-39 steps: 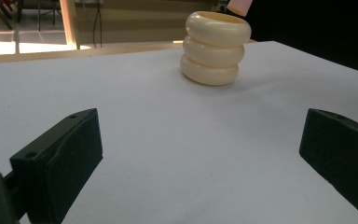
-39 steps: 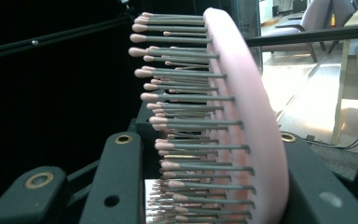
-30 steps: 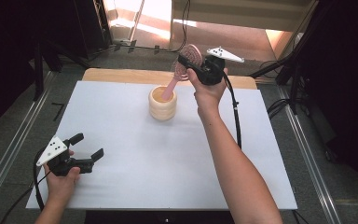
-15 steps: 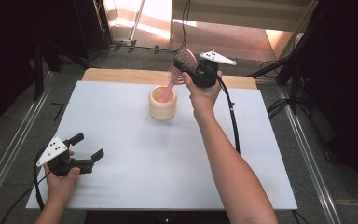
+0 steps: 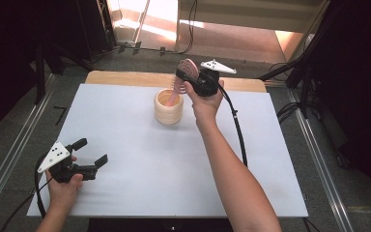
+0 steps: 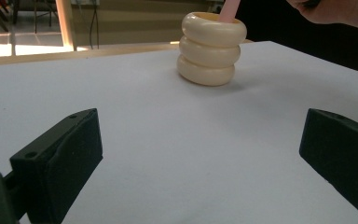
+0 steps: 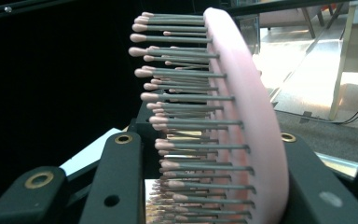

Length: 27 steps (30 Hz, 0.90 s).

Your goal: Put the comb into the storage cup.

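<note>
A pink hairbrush (image 5: 185,71) is held by its head in my right gripper (image 5: 193,79), above the far middle of the white table. Its pink handle (image 5: 174,95) slants down into a cream ribbed cup (image 5: 169,107). In the right gripper view the brush head (image 7: 242,116) and its bristles sit clamped between the two black jaws. My left gripper (image 5: 92,153) rests low at the near left of the table, open with nothing between its fingers (image 6: 60,158). The cup (image 6: 212,49) stands well ahead of it, with the pink handle (image 6: 228,9) poking out of the top.
The white tabletop (image 5: 140,169) spreads between the two hands. A wooden strip (image 5: 125,77) runs along its far edge. The right gripper's cable (image 5: 236,130) trails over the table beside the forearm. Metal rails (image 5: 9,159) flank the table.
My right gripper has shifted slightly left and toward the cup with the brush, its handle now lower inside the cup. The left gripper has stayed put.
</note>
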### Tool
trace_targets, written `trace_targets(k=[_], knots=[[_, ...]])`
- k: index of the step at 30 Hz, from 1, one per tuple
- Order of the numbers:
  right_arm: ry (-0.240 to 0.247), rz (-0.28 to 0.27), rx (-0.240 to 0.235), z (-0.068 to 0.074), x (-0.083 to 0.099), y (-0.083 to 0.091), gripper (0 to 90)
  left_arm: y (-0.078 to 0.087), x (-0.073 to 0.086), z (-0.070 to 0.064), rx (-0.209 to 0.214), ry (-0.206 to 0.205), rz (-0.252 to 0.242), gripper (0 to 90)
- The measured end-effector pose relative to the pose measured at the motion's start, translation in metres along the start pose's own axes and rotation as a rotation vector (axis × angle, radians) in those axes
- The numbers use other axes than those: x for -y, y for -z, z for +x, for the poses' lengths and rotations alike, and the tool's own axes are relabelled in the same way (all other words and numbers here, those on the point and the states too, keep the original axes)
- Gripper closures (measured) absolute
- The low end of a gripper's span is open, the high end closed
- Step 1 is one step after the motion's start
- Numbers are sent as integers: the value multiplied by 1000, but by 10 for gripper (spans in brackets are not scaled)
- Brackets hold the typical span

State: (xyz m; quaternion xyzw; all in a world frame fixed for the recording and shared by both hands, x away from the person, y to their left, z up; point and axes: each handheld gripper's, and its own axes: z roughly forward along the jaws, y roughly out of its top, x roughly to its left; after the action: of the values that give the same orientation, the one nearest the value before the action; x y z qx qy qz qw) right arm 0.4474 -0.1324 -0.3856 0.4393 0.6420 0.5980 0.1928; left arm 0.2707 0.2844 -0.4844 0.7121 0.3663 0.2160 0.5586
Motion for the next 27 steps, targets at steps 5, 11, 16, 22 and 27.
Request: trace_targets(k=[5, 11, 16, 22, 27], knots=[[-5, 13, 3, 0, 8, -4, 607, 0, 0, 0, 2, 0, 1, 0], [-13, 23, 7, 0, 15, -8, 607, 0, 0, 0, 2, 1, 1, 0], [-15, 33, 14, 0, 21, -10, 607, 0, 0, 0, 3, 2, 0, 0], [-19, 46, 16, -2, 28, -12, 607, -1, 0, -1, 7, 0, 0, 0], [-35, 47, 16, -4, 32, -13, 607, -1, 0, -1, 5, -1, 1, 0]])
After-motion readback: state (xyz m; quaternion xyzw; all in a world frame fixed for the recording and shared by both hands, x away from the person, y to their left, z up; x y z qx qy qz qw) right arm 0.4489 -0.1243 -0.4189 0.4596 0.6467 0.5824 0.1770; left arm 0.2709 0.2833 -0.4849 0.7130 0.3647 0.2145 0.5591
